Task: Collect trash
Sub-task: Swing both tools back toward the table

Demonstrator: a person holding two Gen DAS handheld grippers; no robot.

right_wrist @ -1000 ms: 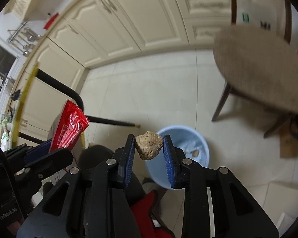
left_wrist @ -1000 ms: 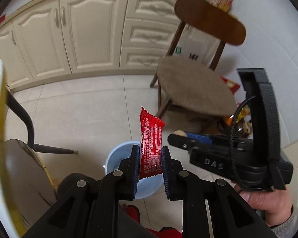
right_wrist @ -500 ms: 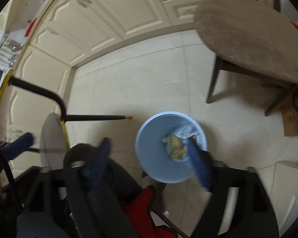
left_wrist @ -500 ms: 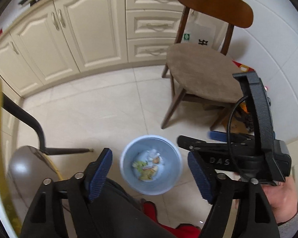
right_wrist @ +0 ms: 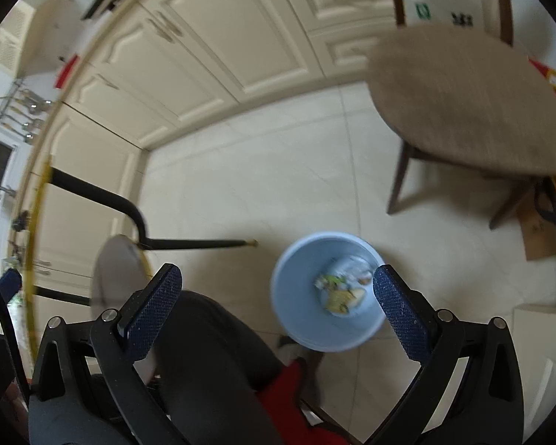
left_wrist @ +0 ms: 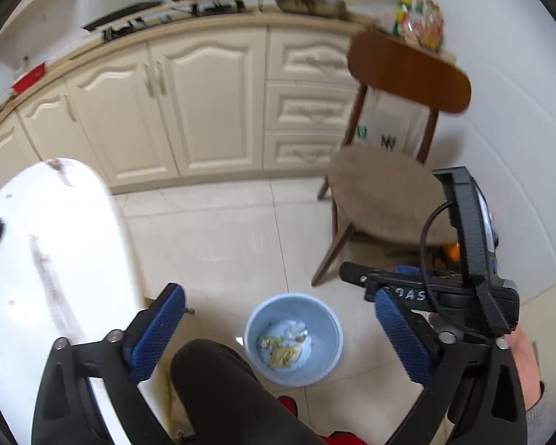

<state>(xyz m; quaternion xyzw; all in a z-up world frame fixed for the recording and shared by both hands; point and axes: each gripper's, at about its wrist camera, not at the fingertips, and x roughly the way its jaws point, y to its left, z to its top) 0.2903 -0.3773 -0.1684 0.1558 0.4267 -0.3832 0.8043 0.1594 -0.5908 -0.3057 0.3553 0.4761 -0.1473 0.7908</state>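
Both hands empty over the bin

My left gripper (left_wrist: 278,333) and right gripper (right_wrist: 278,311) gape wide; blurry, but swinging away could clip the blue bin (left_wrist: 330,356).

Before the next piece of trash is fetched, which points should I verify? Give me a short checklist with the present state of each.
1. Left gripper open, nothing between its pads: ok.
2. Right gripper open, nothing between its pads: ok.
3. Blue bin upright on the floor: ok.
4. Trash lies inside the bin, which is far from full: ok.
5. No trash on the floor tiles around the bin: ok, as far as both views show.
6. Next piece of trash located: cannot tell; the white table at left is blurred.
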